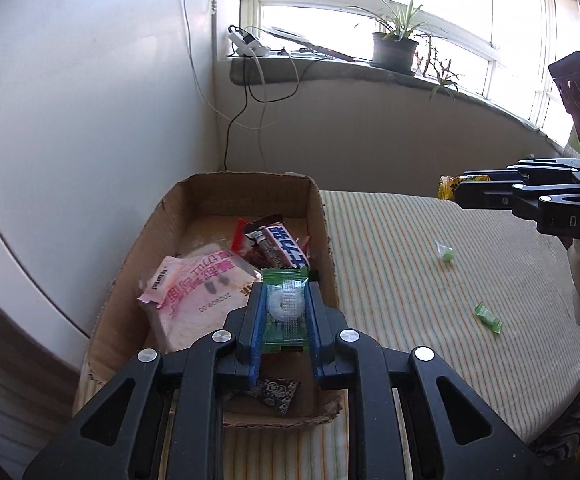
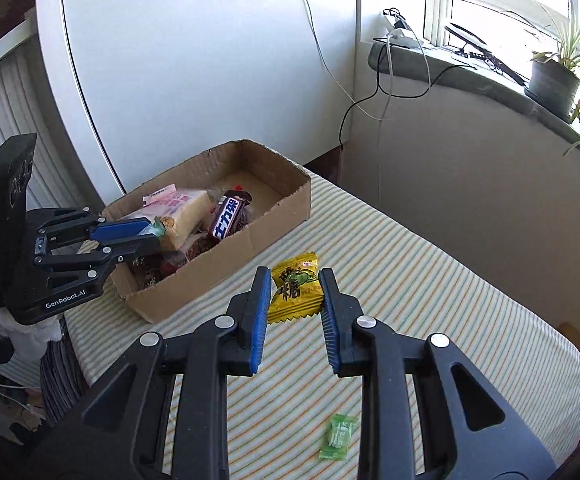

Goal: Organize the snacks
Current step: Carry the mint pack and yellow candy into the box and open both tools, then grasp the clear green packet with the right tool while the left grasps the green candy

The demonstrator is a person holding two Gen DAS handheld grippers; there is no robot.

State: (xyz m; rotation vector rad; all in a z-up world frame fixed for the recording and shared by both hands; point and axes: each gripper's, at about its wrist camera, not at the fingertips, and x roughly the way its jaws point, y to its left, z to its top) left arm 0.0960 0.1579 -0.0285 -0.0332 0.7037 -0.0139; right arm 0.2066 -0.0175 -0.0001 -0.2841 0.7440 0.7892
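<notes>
Left wrist view: your left gripper (image 1: 284, 312) is clamped on a green-wrapped ring candy (image 1: 283, 308), held above the near end of the cardboard box (image 1: 316, 216). Box already holds a pink wafer pack (image 1: 193, 300) and a dark chocolate bar (image 1: 279, 246).

Right wrist view: your right gripper (image 2: 294, 312) brackets the yellow candy packet (image 2: 294, 292) over the striped tablecloth (image 2: 430, 300). The right pad looks to touch the wrapper edge; the left stands just off it, so whether it grips or only straddles, I cannot tell; the fisheye angle is poor here.

Two more sweets lie loose on the cloth: a small green candy (image 2: 338, 438) near you, and, seen from the left wrist, a pale green one (image 1: 445, 252) farther off.

Handling judgement: all very light, with crinkly slick film and soft pillow-shaped packs. Take the yellow packet across its flat middle, not the crimped ends, which will likely slip. The ring candy is probably brittle, so squeeze gently.
</notes>
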